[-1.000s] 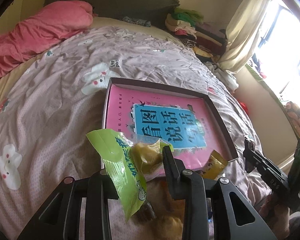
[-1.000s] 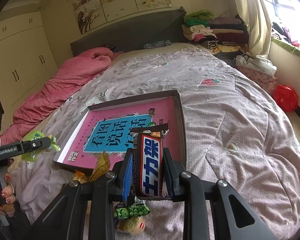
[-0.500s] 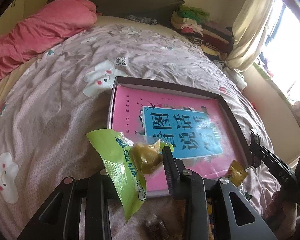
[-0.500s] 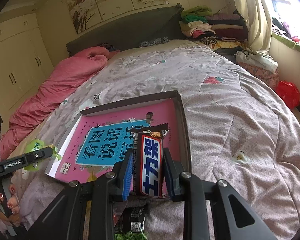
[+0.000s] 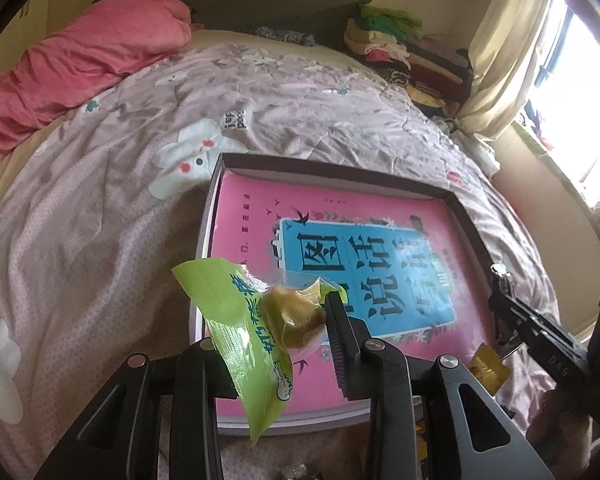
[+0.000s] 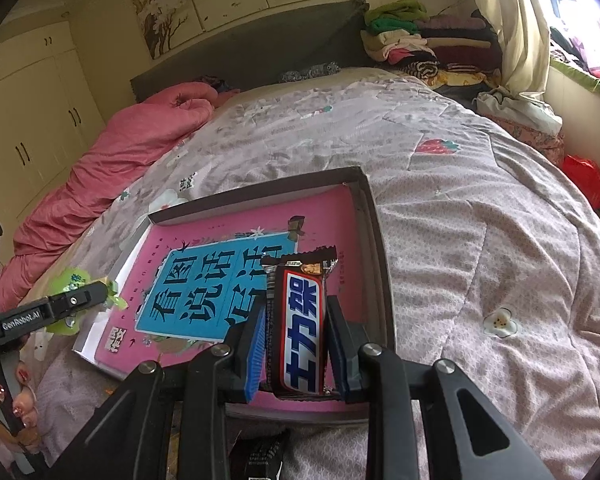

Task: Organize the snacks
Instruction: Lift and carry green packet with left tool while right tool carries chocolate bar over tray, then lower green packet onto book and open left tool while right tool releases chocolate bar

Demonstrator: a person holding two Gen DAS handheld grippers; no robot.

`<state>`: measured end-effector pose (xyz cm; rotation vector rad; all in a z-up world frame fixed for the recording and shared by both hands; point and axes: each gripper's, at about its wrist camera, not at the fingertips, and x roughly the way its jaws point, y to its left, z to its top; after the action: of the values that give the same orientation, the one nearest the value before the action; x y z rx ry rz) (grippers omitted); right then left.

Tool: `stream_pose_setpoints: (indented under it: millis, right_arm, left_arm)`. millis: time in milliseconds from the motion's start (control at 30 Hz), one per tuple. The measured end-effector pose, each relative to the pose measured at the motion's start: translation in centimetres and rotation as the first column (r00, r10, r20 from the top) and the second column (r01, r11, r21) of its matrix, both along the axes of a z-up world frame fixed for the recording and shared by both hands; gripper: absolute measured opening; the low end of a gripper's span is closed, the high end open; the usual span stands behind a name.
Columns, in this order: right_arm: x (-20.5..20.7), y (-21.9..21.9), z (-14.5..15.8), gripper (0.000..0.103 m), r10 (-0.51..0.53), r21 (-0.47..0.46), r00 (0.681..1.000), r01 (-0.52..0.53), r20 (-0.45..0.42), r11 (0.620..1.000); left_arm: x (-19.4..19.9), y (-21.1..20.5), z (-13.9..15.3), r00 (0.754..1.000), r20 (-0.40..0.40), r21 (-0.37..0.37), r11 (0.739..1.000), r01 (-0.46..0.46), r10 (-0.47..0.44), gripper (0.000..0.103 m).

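Note:
My left gripper (image 5: pixel 276 336) is shut on a green snack packet (image 5: pixel 244 320) with a yellowish lump inside, held over the near left corner of a shallow box (image 5: pixel 332 164). A pink and blue book (image 5: pixel 340 248) lies flat inside that box. My right gripper (image 6: pixel 296 340) is shut on a dark chocolate bar (image 6: pixel 302 320) with a red and blue label, held upright over the box's near right part (image 6: pixel 374 220). The left gripper (image 6: pixel 60 308) with its green packet shows at the left of the right wrist view. The right gripper (image 5: pixel 540 336) shows at the right of the left wrist view.
The box rests on a bed with a mauve patterned quilt (image 6: pixel 480 200). A pink duvet (image 5: pixel 80 56) lies at the far left, folded clothes (image 6: pixel 428 44) at the headboard. A yellow snack packet (image 5: pixel 486 368) and a dark wrapper (image 6: pixel 260 456) lie near the box's front edge.
Both grippers have moved forward and lower toward the box, which now looks larger and closer. Each still grips its snack as before.

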<state>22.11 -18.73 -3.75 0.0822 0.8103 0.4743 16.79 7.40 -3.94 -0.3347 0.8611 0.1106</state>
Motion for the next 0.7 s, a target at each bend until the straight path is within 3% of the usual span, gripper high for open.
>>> stream_pose_setpoints:
  millis: [333,700]
  right_arm:
    - [0.3,0.4,-1.2,0.029,0.008,-0.023,1.0,-0.009,-0.025,1.0]
    - [0.3,0.3,-1.7,0.029,0.0,-0.04,0.999,-0.001,-0.033,0.999]
  left_arm:
    - [0.7,-0.6,-1.8,0.998,-0.059,0.025,1.0,0.013,-0.011,0.034]
    - [0.6,-0.9,-2.0,0.997,-0.066,0.026,0.999,0.037,-0.035,0.034]
